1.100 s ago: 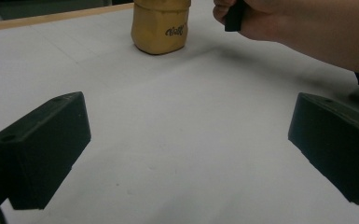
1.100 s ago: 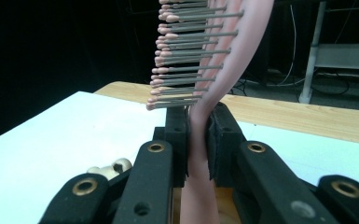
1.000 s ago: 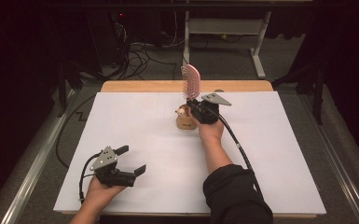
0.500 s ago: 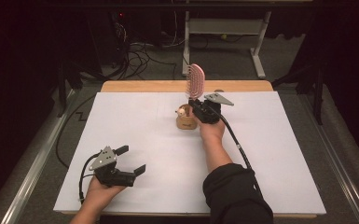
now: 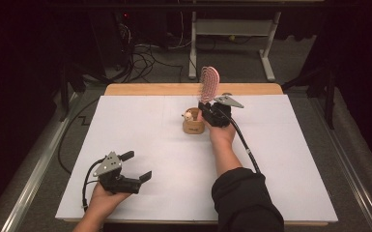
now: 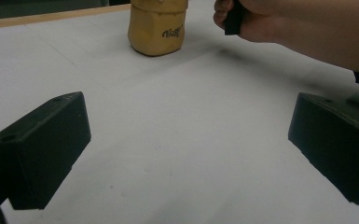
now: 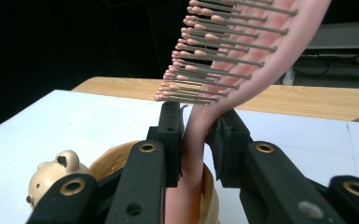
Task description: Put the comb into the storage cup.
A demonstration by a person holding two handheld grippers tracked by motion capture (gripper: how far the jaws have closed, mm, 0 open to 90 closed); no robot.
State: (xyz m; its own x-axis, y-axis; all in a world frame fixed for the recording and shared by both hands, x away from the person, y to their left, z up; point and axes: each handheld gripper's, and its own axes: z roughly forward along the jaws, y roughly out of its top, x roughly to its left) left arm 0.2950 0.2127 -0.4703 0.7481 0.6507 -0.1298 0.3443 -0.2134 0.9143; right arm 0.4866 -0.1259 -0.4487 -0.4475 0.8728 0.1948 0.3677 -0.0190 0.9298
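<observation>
The pink hairbrush is held upright over the wooden cup at the middle of the white table, its long axis near vertical, head up, bristles turned toward the left. Its handle is flanked by the jaws of the right gripper, which have just been opening; contact on the right pad cannot be told. The left gripper is rested wide open, nothing between its jaws.

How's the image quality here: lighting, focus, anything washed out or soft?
High view: the white table is evenly lit, surroundings fall to black. Left gripper view: left claw looms dark and soft, the tan cup slightly blurred. Right gripper view: the pink hairbrush is sharp, with the right claw around its handle.
</observation>
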